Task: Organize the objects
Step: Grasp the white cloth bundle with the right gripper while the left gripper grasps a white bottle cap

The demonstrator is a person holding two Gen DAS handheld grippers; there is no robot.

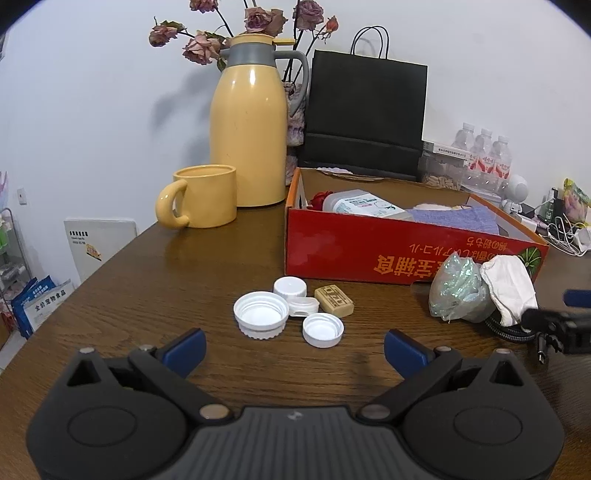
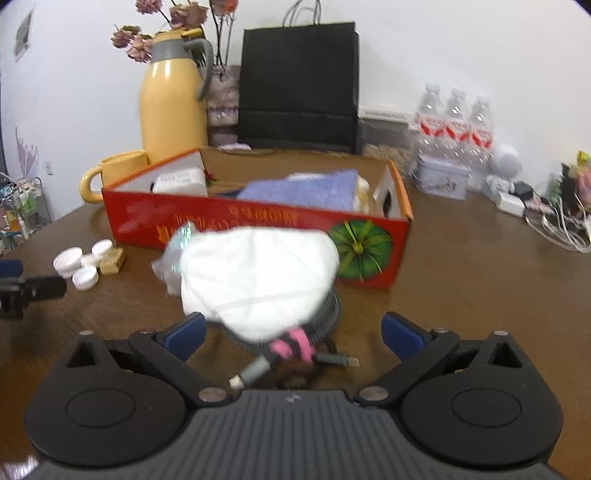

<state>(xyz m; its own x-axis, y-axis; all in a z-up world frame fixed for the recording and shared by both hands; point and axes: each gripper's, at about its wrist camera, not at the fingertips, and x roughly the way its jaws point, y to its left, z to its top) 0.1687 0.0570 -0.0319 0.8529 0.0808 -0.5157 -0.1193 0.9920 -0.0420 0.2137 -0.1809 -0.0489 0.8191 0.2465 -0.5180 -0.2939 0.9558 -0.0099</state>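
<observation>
Hovering low over the dark wooden table [image 1: 155, 280], the left gripper [image 1: 294, 345] has its blue-padded jaws spread wide and empty, aimed at a small cluster of white bottle caps [image 1: 261, 314] and a contact lens case [image 1: 295, 295]; a small tan block [image 1: 334, 301] lies touching that cluster on its right. Beyond them stands a red cardboard box [image 1: 369, 254], open at the top, holding a plastic bottle [image 1: 364, 205] lying on its side and a folded purple cloth [image 1: 458, 218]. Left of the box are a yellow mug [image 1: 207, 195] and a tall yellow thermos jug [image 1: 249, 125], with dried roses [image 1: 258, 18] and a black paper bag [image 1: 365, 110] against the wall.

The right gripper [image 2: 291, 334] also has its jaws released, gripping nothing. Just ahead of it, in front of the box's near wall, a white cloth [image 2: 258, 280] rests on a coiled braided cable [image 2: 328, 317] bound with a pink strap [image 2: 293, 347]; the cloth looks blurred. A crumpled iridescent plastic bag [image 2: 171, 258] touches the cloth's left side. Three water bottles [image 2: 456, 122] stand at the back right, near a tangle of chargers and white cords [image 2: 557, 229].
</observation>
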